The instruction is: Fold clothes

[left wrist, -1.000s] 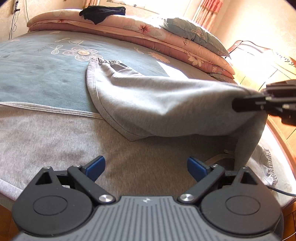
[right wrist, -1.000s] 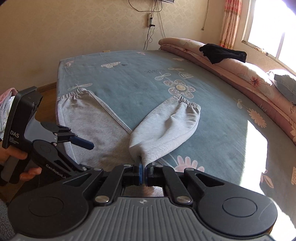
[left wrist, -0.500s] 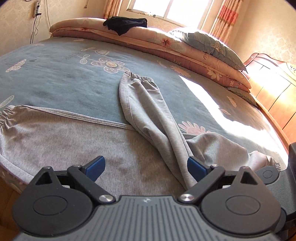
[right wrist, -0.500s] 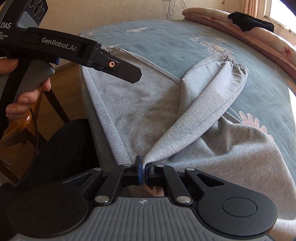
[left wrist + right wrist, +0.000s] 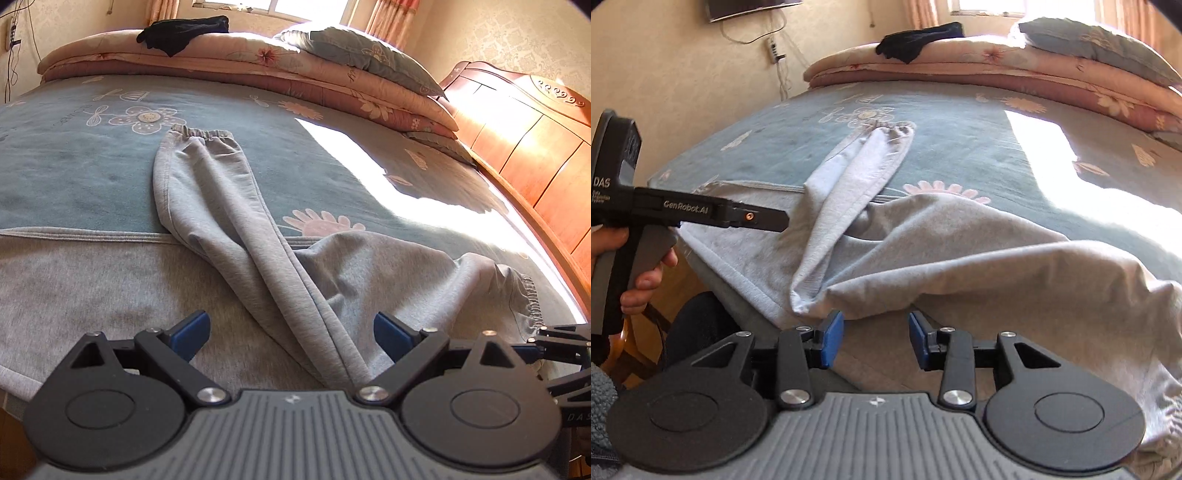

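Observation:
Grey sweatpants (image 5: 236, 236) lie on the blue floral bed cover (image 5: 74, 177). One leg runs flat along the near edge; the other leg is bunched and twisted, lying diagonally over it with its cuff (image 5: 201, 133) pointing toward the bedding. The waistband (image 5: 524, 295) sits crumpled at the right. My left gripper (image 5: 291, 334) is open and empty just above the crossed leg. My right gripper (image 5: 875, 341) is open and empty, just in front of a fabric fold (image 5: 812, 302) at the bed's near edge. The left gripper (image 5: 753, 218) shows side-on in the right wrist view.
Folded quilts (image 5: 295, 70) and a pillow (image 5: 369, 55) are stacked along the far side, with a black garment (image 5: 181, 33) on top. A wooden headboard (image 5: 524, 140) stands at the right. A wooden chair (image 5: 624, 350) is below the bed edge at left.
My right gripper opened and let go of the pants fabric, which dropped onto the bed. The lifted leg now lies twisted across the other leg. My left gripper stayed open.

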`<state>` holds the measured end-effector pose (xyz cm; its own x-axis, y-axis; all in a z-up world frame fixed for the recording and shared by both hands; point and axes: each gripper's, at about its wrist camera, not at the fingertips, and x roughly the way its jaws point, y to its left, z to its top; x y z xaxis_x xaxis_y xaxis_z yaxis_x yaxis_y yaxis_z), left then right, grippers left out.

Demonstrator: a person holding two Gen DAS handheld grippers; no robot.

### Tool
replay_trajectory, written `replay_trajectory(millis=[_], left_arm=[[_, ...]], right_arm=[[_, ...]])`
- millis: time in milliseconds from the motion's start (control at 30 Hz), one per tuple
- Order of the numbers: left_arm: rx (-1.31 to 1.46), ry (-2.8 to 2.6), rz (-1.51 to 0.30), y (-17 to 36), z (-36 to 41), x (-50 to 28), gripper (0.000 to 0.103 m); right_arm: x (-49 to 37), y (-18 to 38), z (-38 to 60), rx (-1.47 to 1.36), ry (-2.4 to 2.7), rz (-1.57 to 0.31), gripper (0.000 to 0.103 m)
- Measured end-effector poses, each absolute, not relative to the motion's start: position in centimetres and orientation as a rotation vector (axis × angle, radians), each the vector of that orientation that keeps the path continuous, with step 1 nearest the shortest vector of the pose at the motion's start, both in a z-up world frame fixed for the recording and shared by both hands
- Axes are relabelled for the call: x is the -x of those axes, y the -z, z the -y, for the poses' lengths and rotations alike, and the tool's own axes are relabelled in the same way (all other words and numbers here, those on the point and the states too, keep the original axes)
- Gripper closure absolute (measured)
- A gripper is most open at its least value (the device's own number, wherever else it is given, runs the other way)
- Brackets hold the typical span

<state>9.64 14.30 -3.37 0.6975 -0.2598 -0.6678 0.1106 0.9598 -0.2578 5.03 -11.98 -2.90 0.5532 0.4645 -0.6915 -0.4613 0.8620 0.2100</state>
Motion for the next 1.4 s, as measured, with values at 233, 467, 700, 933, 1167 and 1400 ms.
replay_trajectory(millis=[233, 467, 700, 933, 1167, 1400], left_arm=[[0.124, 0.287, -0.792, 2.9, -9.4, -9.9, 0.008], [0.054, 0.303, -0.807, 2.3, -6.2, -10.0, 0.008], [0.009, 0.296, -0.826, 2.2, -4.2, -10.2, 0.008], [-0.039, 0.322, -0.847, 2.3, -2.2, -10.5, 0.008], [-0.066, 0.329, -0.845, 2.1, -1.5, -10.4, 0.008], [-0.082, 0.345, -0.835, 1.8, -1.3, -10.1, 0.008]], right_arm=[[-3.1, 4.7, 25.6, -0.46, -0.196, -0.777, 0.059], [-2.8, 9.6, 32.3, -0.787, -0.059, -0.766, 0.047], [-2.7, 13.4, 35.0, -1.028, -0.031, -0.738, 0.045], [-3.8, 14.7, 34.9, -1.044, 0.004, -0.65, 0.05], [-3.0, 11.9, 34.3, -0.809, 0.072, -0.561, 0.082], [-3.1, 10.0, 37.2, -0.765, 0.165, -0.548, 0.082]])
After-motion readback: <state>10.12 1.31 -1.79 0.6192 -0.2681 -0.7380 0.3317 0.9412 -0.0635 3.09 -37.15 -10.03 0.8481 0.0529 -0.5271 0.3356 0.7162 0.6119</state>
